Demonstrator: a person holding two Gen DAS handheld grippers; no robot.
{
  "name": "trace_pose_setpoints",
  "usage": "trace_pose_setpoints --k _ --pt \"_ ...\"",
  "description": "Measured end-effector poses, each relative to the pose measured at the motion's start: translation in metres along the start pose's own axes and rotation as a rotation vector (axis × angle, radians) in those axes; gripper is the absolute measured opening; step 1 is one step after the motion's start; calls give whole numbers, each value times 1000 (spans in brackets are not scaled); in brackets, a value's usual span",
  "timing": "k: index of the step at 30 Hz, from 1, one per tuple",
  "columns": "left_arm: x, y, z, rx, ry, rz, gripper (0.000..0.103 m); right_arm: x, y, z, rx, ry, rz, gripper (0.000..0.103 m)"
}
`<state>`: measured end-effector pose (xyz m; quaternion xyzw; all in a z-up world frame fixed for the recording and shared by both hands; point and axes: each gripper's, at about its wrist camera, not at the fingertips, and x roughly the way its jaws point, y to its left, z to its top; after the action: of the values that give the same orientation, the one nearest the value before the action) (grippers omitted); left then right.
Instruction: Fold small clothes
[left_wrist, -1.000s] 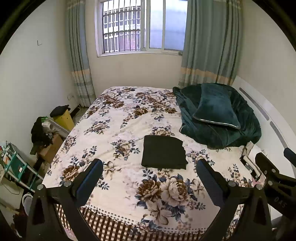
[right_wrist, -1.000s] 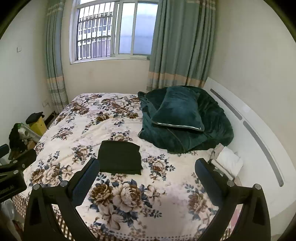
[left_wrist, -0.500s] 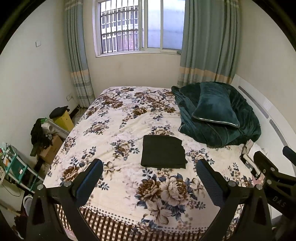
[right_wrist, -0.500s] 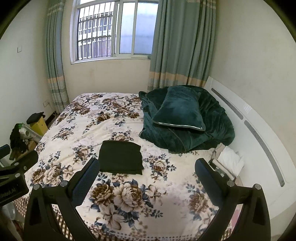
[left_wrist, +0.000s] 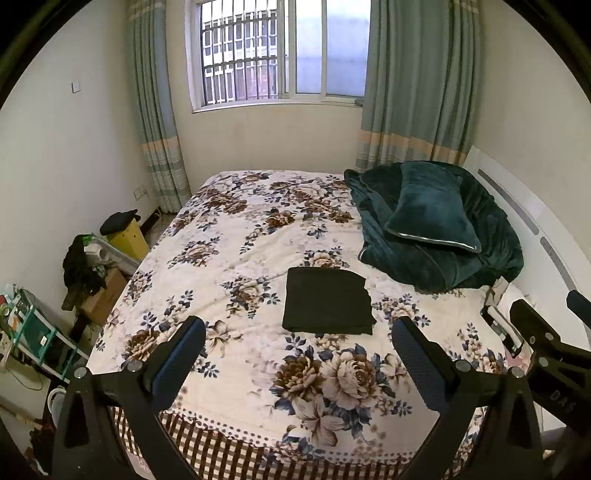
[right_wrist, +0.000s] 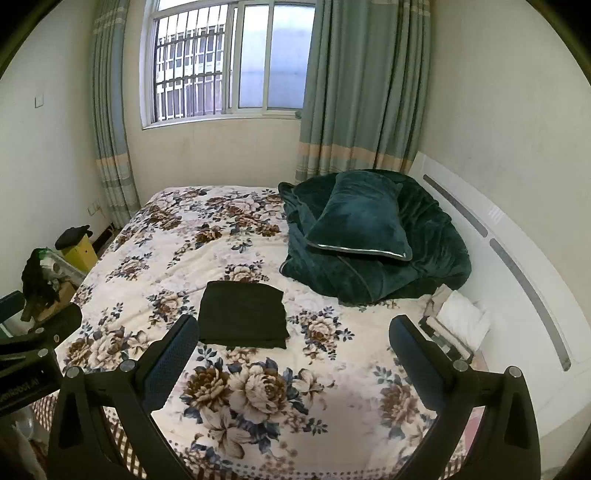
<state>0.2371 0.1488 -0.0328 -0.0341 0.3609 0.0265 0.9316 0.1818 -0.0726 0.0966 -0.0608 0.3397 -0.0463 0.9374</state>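
Note:
A dark garment (left_wrist: 327, 300) lies folded into a neat rectangle on the floral bedspread (left_wrist: 258, 236), near the middle of the bed; the right wrist view shows the same garment (right_wrist: 242, 314). My left gripper (left_wrist: 297, 345) hangs open above the bed's near edge, well short of the cloth, with nothing between its fingers. My right gripper (right_wrist: 291, 343) is open too, held back from the garment and empty. Each view catches part of the other gripper at its side edge.
A dark green blanket (left_wrist: 436, 258) with a green pillow (left_wrist: 432, 210) on top fills the bed's far right. The white headboard (right_wrist: 517, 266) runs along the right. Boxes, a yellow bin (left_wrist: 127, 236) and a shelf (left_wrist: 33, 332) crowd the floor at left.
Both views have shifted slightly, as if the grippers were raised and drawn back a little. The folded garment has not moved and both grippers stay open.

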Motion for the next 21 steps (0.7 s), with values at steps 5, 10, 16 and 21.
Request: trace_pose_setpoints --k 5,10,16,21 --pt "-1 2 0 2 -3 4 103 0 2 0 1 0 1 103" --pt "0 3 0 6 -2 3 103 2 5 1 2 -1 0 103" --pt "1 2 2 8 6 2 103 2 5 1 1 0 0 103" --pt "0 2 2 8 5 5 103 1 7 0 5 -1 -1 103"
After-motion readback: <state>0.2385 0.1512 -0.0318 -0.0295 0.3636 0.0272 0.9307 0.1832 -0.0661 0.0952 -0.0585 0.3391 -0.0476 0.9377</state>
